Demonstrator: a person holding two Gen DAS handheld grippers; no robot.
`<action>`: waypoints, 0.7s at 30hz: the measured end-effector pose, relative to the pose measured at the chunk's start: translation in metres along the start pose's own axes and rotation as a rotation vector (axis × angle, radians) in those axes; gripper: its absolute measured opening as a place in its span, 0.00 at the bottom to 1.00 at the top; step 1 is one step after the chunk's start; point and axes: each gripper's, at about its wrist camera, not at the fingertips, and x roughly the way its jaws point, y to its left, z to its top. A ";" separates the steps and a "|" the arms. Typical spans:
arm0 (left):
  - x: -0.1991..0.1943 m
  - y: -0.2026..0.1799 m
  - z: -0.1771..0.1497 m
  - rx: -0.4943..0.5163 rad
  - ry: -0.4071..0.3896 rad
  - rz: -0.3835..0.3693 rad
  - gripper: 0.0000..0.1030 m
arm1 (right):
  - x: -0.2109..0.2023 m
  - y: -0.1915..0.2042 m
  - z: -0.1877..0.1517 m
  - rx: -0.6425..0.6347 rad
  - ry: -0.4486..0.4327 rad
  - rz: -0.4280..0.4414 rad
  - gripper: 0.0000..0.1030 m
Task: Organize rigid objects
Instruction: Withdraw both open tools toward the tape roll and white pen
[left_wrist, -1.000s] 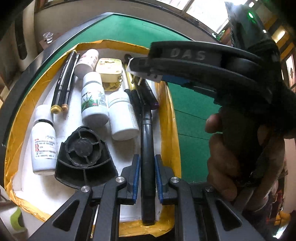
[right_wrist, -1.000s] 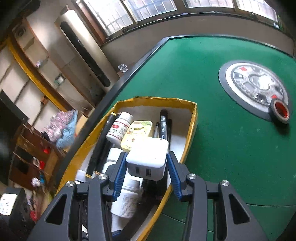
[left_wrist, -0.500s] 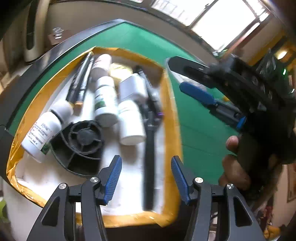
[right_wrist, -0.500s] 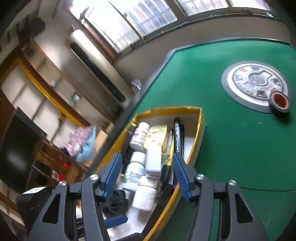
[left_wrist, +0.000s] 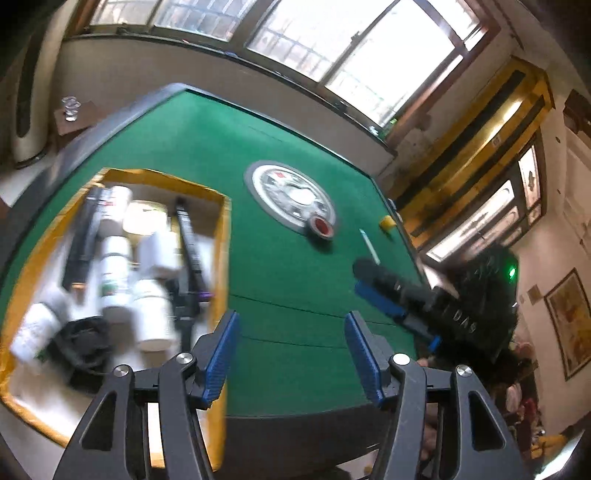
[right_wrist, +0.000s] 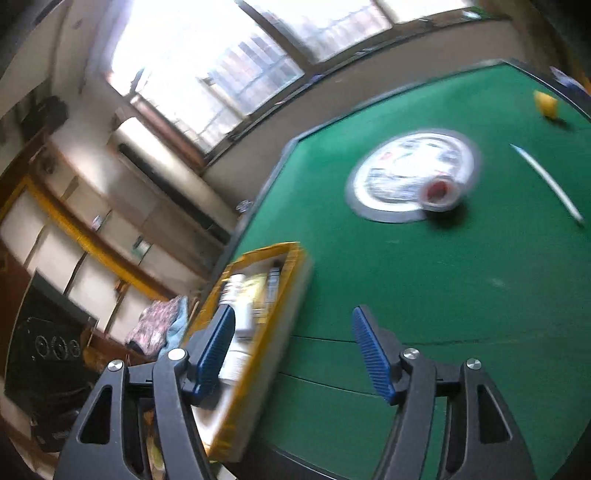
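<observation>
Yellow-rimmed shallow cardboard box (left_wrist: 221, 258) on the green felt table (left_wrist: 288, 280) holds blurred white plastic bottles (left_wrist: 114, 273), a white charger block (left_wrist: 159, 251), black pens (left_wrist: 188, 236) and a black round fan (left_wrist: 85, 343). Left gripper (left_wrist: 291, 350) and right gripper (right_wrist: 291, 350) have just been opening; both stand released, nothing between their blue pads (left_wrist: 221, 354). A red-centred tape roll (right_wrist: 439, 192) lies well apart.

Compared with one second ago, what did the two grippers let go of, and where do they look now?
The left gripper released the black pen into the box; the right gripper dropped the white charger there. Both jaws have just been opening, nothing between them, and both swung toward the green table. The tape roll stayed put.
</observation>
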 end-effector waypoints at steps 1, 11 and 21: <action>0.005 -0.005 0.001 0.005 0.007 -0.004 0.60 | -0.004 -0.008 0.000 0.017 -0.004 0.000 0.64; 0.034 -0.018 0.007 0.022 0.068 0.046 0.60 | -0.011 -0.054 0.021 0.049 -0.012 -0.076 0.64; 0.051 -0.032 0.022 0.049 0.100 0.054 0.60 | -0.020 -0.099 0.068 0.111 -0.042 -0.178 0.63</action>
